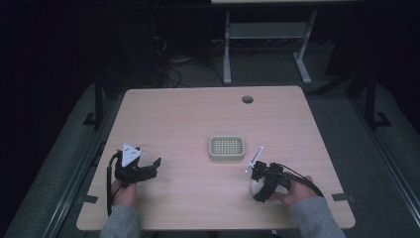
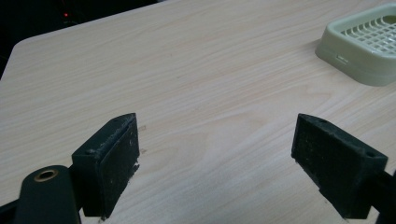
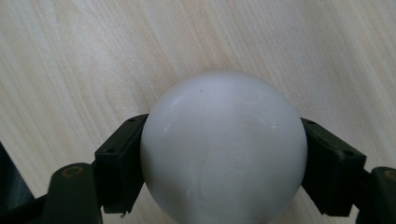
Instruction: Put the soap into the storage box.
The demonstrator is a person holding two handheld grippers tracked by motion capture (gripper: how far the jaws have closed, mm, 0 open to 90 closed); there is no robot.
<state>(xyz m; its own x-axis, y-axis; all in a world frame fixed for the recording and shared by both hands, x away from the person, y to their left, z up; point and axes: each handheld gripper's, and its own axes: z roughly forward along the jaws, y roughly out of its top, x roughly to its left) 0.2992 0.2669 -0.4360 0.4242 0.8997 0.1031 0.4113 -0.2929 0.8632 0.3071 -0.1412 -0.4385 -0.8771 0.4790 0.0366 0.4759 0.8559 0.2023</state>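
White ball (image 3: 223, 149) sits low right of centre in the high view, clamped at its widest girth between the right tongs (image 1: 258, 184). Left tongs (image 1: 148, 168) gape, empty. Recommend a level carry to the slotted tray (image 1: 227, 147) mid-bench (image 1: 188, 114), squeeze unchanged.

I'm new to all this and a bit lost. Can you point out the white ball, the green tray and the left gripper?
ball (image 3: 223, 149), right gripper view, middle of its rounded front.
tray (image 1: 227, 155), high view, near rim.
left gripper (image 2: 215, 163), left gripper view, gap midway between its open jaws.
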